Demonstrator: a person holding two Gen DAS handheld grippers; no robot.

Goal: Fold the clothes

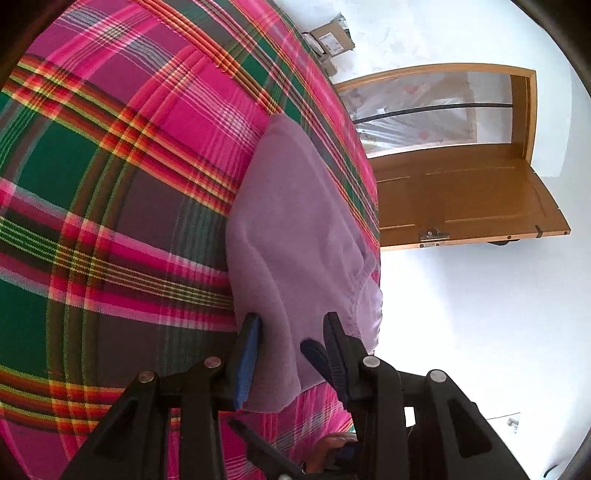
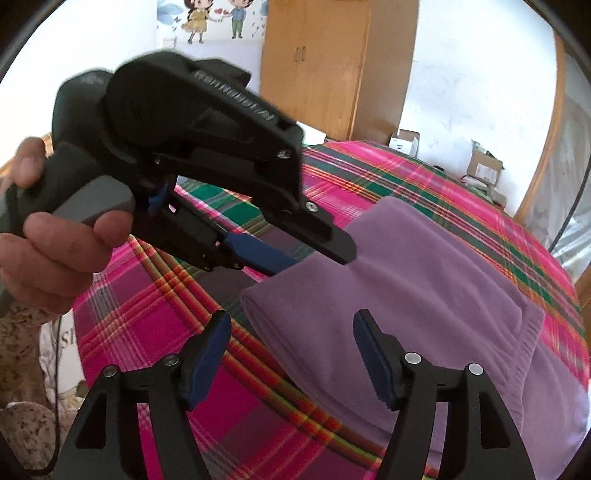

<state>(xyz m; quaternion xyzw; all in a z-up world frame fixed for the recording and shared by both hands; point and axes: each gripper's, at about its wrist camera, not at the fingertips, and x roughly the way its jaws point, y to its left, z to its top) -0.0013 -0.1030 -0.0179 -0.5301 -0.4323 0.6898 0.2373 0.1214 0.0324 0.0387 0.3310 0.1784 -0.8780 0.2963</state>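
Spread wide, right tool [image 2: 291, 350] grips nothing; left tool [image 1: 291, 334] pinching purple garment [image 2: 406, 280] could drag folds off the bed [image 2: 155, 332].

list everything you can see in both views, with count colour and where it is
purple garment: 1, lilac, folded on the bed, near its edge
plaid bedspread: 1, pink, green and orange, covering the bed
door: 1, wooden with a glass panel, standing open beyond the bed
wardrobe: 1, wooden, against the far wall
cardboard boxes: a few, brown and white, on the floor past the bed
wall sticker: 1, cartoon children, on the white wall
left gripper: 1, black with blue pads, fabric between its fingers
right gripper: 1, black with blue pads, open above the garment's edge
hand: 1, holding the left gripper's handle
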